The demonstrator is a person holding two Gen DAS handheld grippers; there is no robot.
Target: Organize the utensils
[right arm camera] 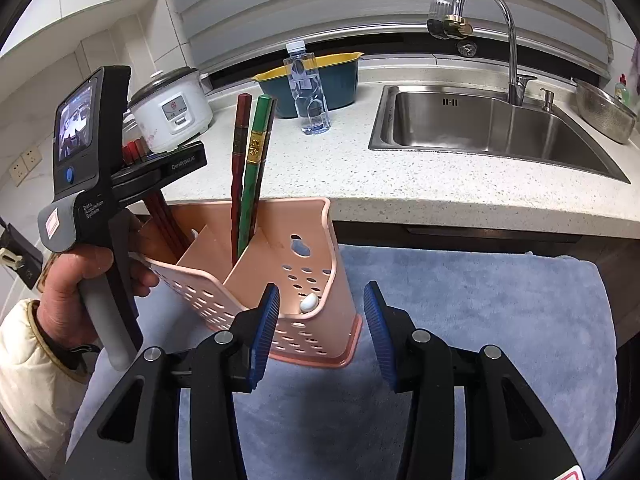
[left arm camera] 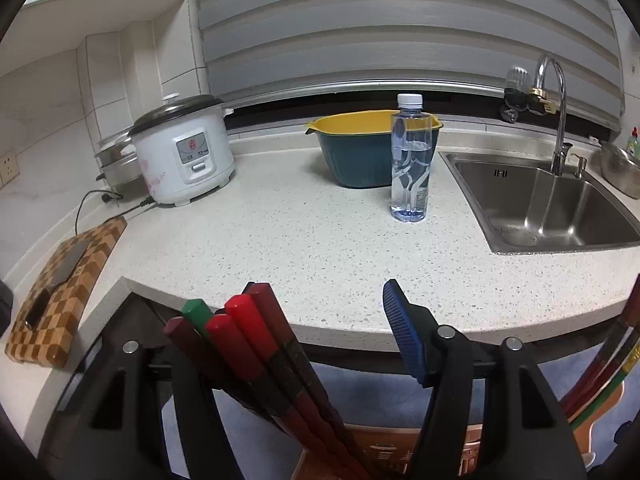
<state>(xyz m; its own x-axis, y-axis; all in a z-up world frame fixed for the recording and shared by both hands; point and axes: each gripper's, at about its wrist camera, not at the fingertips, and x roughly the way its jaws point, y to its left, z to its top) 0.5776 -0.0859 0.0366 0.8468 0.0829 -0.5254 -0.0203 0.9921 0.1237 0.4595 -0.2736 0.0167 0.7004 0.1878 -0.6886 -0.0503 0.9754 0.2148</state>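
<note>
**Chopsticks going into the holder's left compartment**

The bundle of red and green lacquered chopsticks stands in the left compartment of the perforated pink plastic utensil holder, between the fingers of the left gripper, whose visible blue pad is clear of them. More chopsticks fill the middle compartment. The holder sits toward the left edge of a blue mat, below the speckled countertop. The right gripper is open around the holder's near corner. Next, probably: lift the left gripper clear without dragging sticks.
</note>
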